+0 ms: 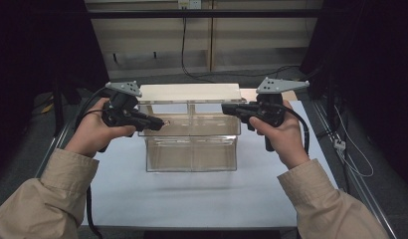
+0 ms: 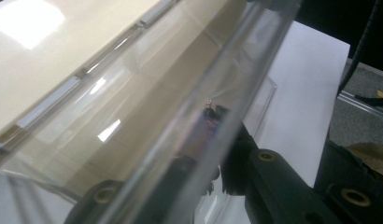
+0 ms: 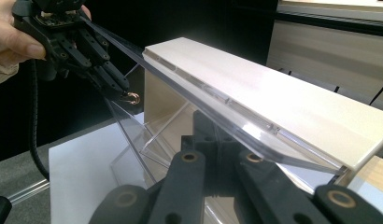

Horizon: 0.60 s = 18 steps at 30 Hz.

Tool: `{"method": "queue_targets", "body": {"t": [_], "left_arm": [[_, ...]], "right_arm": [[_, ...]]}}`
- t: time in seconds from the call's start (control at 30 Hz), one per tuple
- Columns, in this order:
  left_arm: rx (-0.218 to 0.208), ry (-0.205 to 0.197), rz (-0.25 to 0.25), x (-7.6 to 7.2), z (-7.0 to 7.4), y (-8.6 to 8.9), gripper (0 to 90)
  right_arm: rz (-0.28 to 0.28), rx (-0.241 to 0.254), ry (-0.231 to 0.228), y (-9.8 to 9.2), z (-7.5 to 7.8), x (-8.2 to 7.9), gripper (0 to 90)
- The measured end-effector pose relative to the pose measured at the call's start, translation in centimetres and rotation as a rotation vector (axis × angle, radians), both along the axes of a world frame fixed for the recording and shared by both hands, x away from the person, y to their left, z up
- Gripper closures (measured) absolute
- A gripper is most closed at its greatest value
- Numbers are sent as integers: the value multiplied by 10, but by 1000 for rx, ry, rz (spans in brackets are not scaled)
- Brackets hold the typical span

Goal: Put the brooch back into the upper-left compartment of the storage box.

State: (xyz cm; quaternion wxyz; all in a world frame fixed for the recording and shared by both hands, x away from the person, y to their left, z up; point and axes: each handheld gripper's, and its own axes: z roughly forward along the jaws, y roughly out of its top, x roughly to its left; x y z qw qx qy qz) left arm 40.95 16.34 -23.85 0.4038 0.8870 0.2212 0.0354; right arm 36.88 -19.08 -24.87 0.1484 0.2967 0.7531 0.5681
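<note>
Lid-lifting is the work in hand: the clear lid (image 1: 192,112) of the transparent box (image 1: 192,154) is sitting tilted up off the box at the middle of the white table (image 1: 192,204), hinged along the front edge of the cream top panel (image 1: 192,93). The lid's long axis is running left to right, straight across between the two claws, so each hand is standing at its own end and neither is nearer than the other. The left gripper (image 1: 159,122) is pointing inward from the left with its jaws pressed together on the lid's left corner. The right gripper (image 1: 226,107) is pointing inward from the right, and its jaws are likewise pinching the lid's right end, as far as I can judge. Any further swing will probably be turning about that hinge line, so both hands will be needing to rise together. The right gripper view is showing what the high view is blurring: the lid (image 3: 217,107) as a thin slanted sheet, the hinge slots, the panel (image 3: 283,98), and the left gripper (image 3: 126,93) clamped on the far corner. The left gripper view is giving only glare through the lid (image 2: 147,116), with one jaw of the left gripper (image 2: 217,135) behind the plastic and one in front.
</note>
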Motion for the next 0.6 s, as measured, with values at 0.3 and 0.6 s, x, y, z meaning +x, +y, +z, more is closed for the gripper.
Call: {"method": "queue_targets", "body": {"t": [0.3,0.6], "left_arm": [[1,-22,17,3,-4,2,843],[-4,-28,28,4,-5,3,843]], "right_arm": [[-1,-1,-1,0,0,0,900],[0,-2,0,0,0,0,900]]}}
